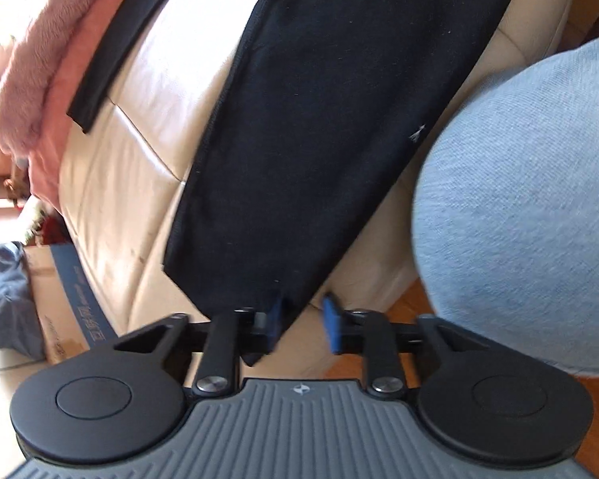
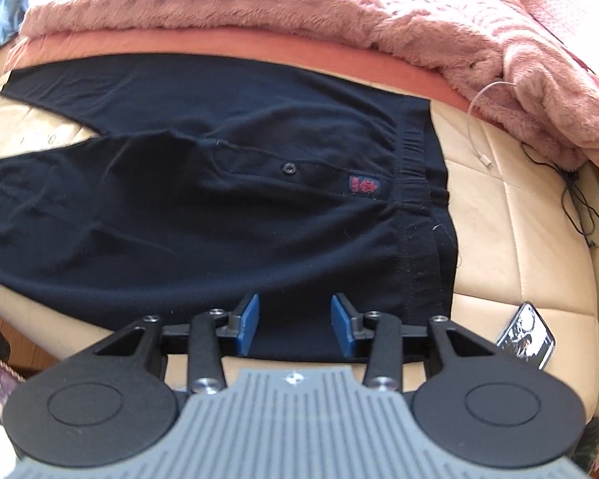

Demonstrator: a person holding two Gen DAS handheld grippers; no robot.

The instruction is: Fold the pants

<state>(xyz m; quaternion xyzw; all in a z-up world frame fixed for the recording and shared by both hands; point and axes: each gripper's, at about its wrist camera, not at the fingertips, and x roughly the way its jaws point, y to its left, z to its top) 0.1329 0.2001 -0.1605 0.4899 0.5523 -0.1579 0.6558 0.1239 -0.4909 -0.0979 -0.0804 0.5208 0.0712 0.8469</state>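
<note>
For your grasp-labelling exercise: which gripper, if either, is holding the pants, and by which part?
Neither is. The left gripper is open around the hem of one leg of the black pants. The right gripper is open at the near side edge by the waistband.

Bare cream sofa cushion [image 2: 511, 247] right of the black pants [image 2: 219, 215] gives room to pass, apart from a phone [image 2: 527, 335] near and cords [image 2: 575, 195] far; a pink blanket [image 2: 299, 4] walls off the far side.
</note>
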